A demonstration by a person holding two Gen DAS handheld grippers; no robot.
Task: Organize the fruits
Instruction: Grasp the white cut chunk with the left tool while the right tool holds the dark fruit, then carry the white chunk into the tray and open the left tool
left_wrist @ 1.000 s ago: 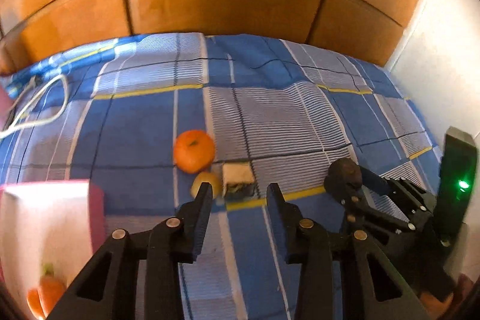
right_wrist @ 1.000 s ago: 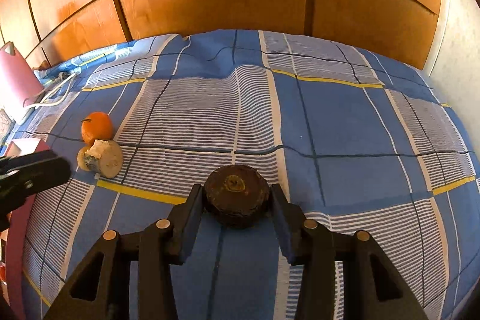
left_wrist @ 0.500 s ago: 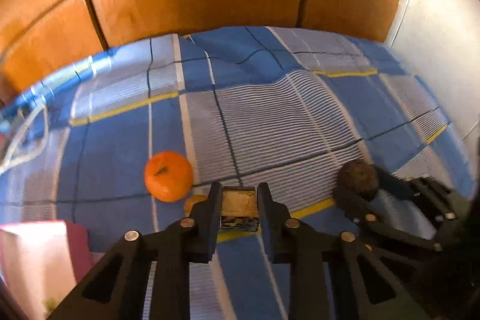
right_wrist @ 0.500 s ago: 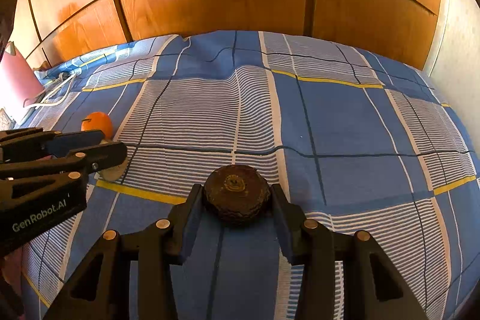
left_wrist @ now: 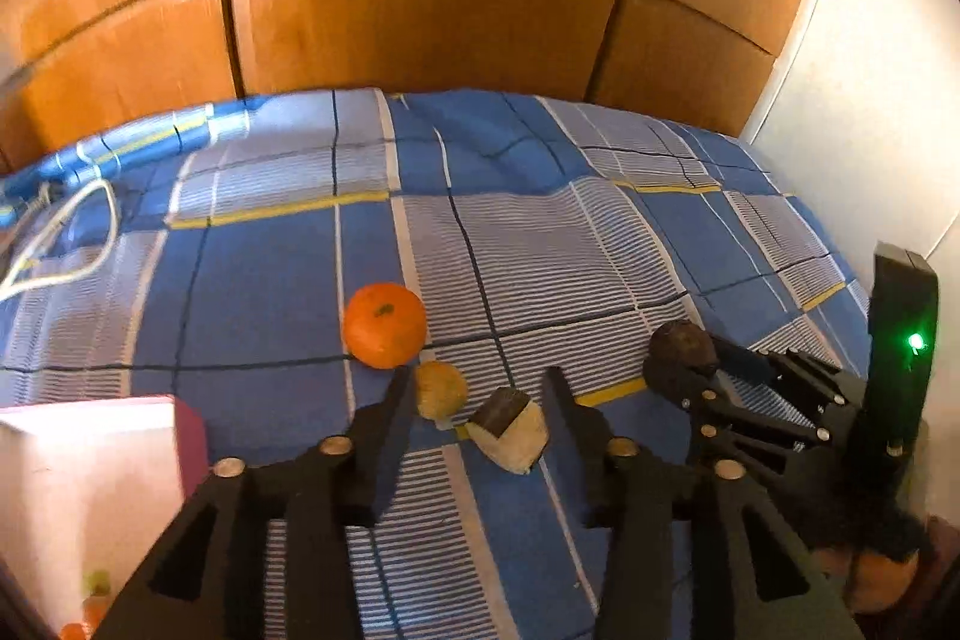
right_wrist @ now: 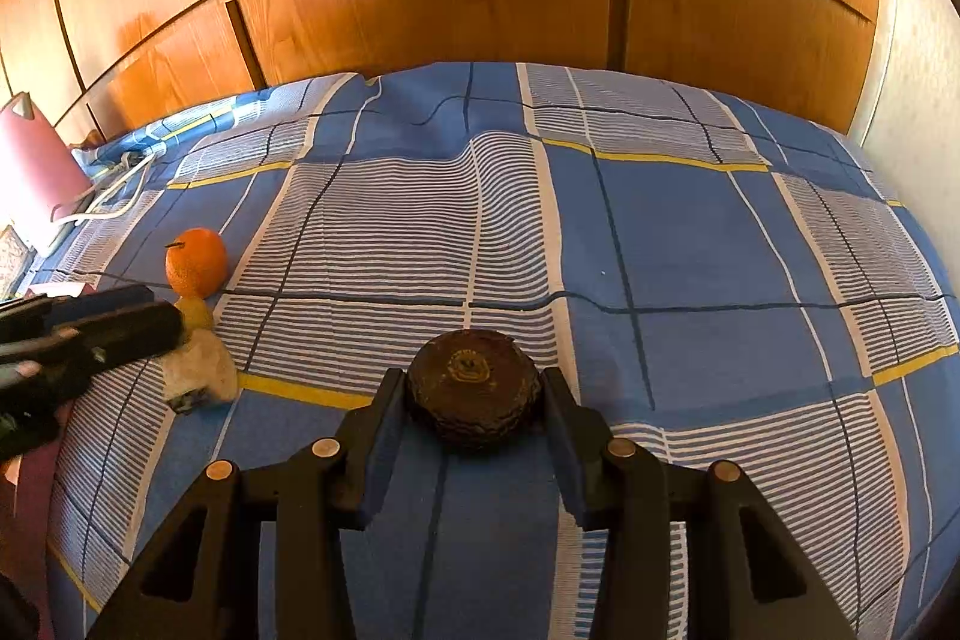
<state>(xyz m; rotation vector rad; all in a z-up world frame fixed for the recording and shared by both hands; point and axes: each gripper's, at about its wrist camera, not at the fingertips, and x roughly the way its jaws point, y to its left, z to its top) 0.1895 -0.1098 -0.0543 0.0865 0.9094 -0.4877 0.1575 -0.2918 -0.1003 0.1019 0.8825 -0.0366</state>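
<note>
On the blue checked bedspread lie an orange [left_wrist: 384, 324], a small yellow fruit [left_wrist: 441, 389] and a pale fruit chunk with a dark rind [left_wrist: 510, 430]. My left gripper [left_wrist: 480, 400] is open, and the chunk lies tilted between its fingers without being clamped. My right gripper [right_wrist: 474, 394] is shut on a dark brown wrinkled fruit [right_wrist: 474, 388] and holds it just above the bedspread; it also shows in the left wrist view [left_wrist: 681, 346]. The orange [right_wrist: 197, 261] and the chunk [right_wrist: 198, 375] sit at the left in the right wrist view.
A pink and white box [left_wrist: 90, 478] stands at the lower left with small orange fruits inside. A white cable [left_wrist: 66, 244] lies at the far left. Wooden wardrobe panels [left_wrist: 420, 16] back the bed and a white wall [left_wrist: 870, 112] is at the right.
My left gripper closed in on the chunk, then opened wide; the chunk now lies tipped between the fingers. The right gripper has stayed still with the dark fruit.
</note>
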